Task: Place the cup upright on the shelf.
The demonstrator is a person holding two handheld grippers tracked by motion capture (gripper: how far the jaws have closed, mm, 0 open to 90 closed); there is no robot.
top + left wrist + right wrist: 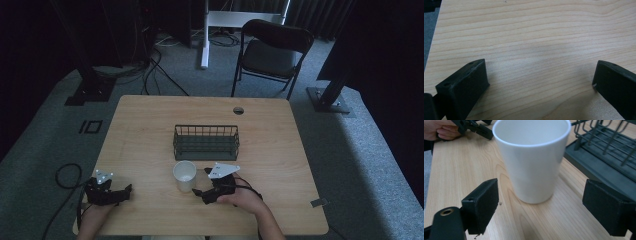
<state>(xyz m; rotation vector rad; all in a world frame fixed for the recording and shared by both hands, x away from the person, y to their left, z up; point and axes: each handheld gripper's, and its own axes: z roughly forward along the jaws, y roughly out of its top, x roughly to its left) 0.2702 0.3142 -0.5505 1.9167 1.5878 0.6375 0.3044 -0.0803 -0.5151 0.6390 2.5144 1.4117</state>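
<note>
A plain white cup (532, 160) is standing on a light, wood-grained table (280, 145), near a dark grey wire basket (206, 142).

Lab or recording studio: black curtains around dim room, grey carpet floor (45, 145), loose cables (150, 70), black stand bases (327, 100), folding chair (272, 50), lone wooden table (270, 135) at centre.

high: overhead, facing forward-down | gripper views: close, low; all share table (150, 130)
</note>
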